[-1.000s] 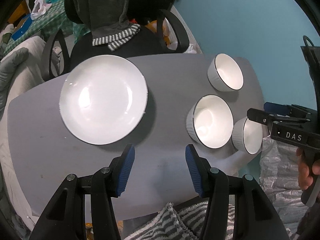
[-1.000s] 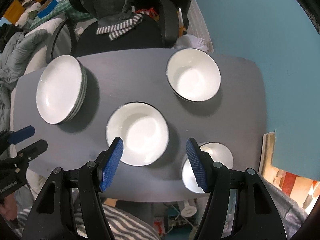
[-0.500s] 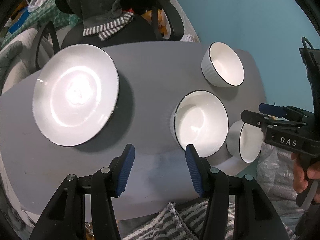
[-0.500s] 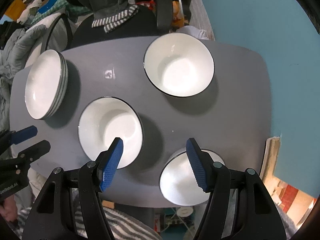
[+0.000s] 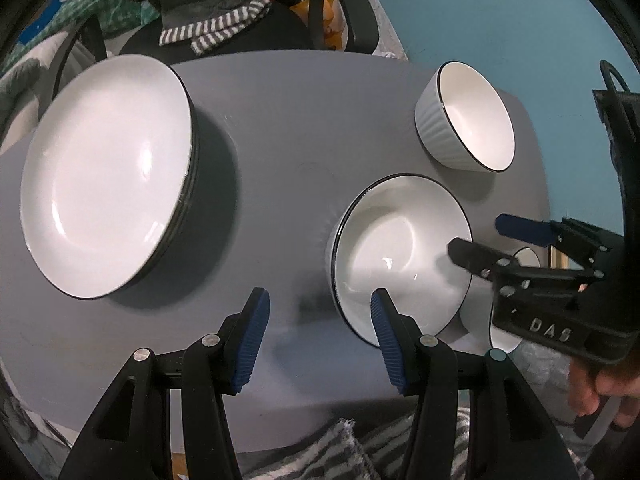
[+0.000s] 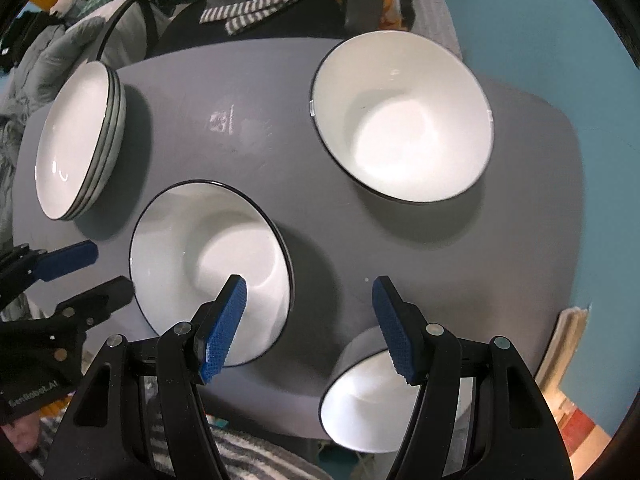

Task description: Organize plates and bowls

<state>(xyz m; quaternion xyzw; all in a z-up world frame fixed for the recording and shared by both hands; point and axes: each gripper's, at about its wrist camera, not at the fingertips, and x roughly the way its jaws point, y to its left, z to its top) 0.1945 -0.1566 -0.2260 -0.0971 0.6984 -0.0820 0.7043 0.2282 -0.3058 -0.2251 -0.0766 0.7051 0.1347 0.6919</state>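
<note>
left wrist view shows the left hand-held gripper point(image 5: 318, 330) spread wide and empty above the grey bench point(image 5: 280, 128), with a stack of plates point(image 5: 108, 176) to its left, a middle bowl point(image 5: 400, 256) just ahead, and a far bowl point(image 5: 468, 116) beyond. right wrist view shows the right hand-held gripper point(image 6: 308, 320) also wide and empty, its left finger over the middle bowl and its right finger above a near bowl point(image 6: 360, 408) at the bench edge.
</note>
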